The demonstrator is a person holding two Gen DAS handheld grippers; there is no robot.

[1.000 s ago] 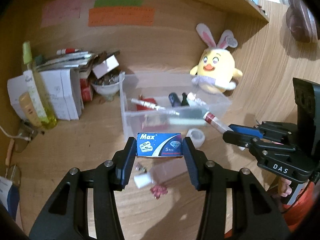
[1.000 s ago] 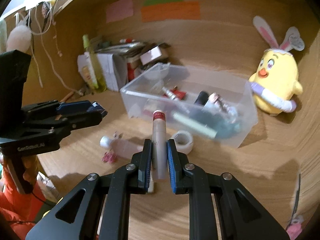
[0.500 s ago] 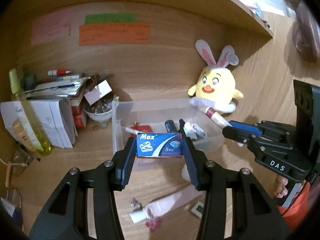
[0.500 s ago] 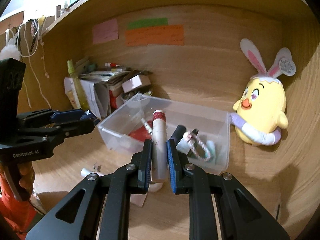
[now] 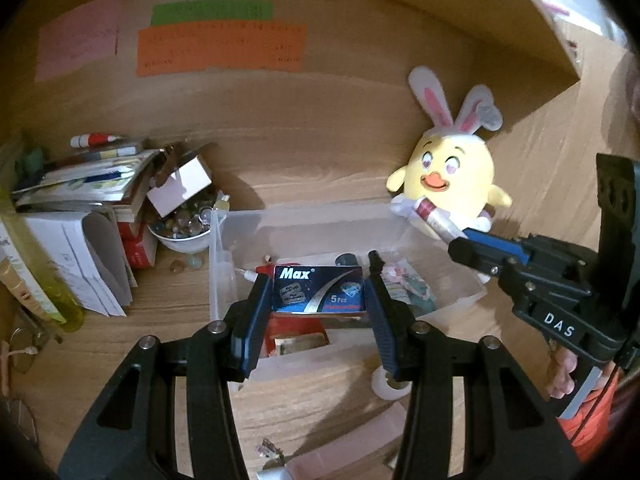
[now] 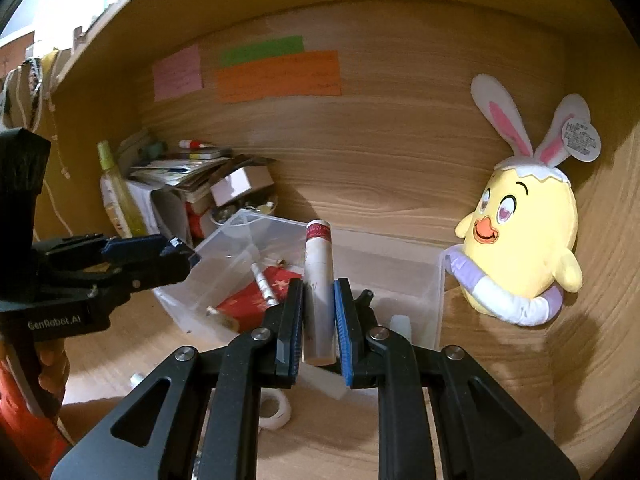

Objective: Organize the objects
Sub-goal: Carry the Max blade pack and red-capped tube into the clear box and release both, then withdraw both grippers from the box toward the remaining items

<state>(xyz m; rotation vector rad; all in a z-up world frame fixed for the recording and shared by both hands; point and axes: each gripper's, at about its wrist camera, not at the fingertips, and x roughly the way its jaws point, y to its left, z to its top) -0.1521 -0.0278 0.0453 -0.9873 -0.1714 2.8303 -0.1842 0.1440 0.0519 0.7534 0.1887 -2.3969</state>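
Both tongs loaded above the clear bin [image 5: 224, 264].
Left gripper [image 5: 319, 294] clamped on blue Max box [image 5: 319, 290]; right gripper [image 6: 319, 316] clamped on upright red-capped tube [image 6: 318, 280], over bin's near edge.

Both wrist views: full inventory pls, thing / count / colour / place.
Max box: 1, blue, clamped in left tongs above the bin.
Tube: 1, white with red cap, clamped in right tongs above the bin.
Bin: 1, clear plastic, mid desk; red packet, pen and small items inside.
Plush chick: 1, yellow with bunny ears, right of bin.
Sticky notes: 3, pink, green, orange, back wall.
Paper stack: 1 pile, mixed, left of bin.
Bowl: 1, white, holding marbles, beside papers.
Spray bottle: 1, yellow-green, far left.
Tape roll: 1, white, desk in front of bin.
Left tongs: black, blue pads.
Right tongs: black, blue pads.
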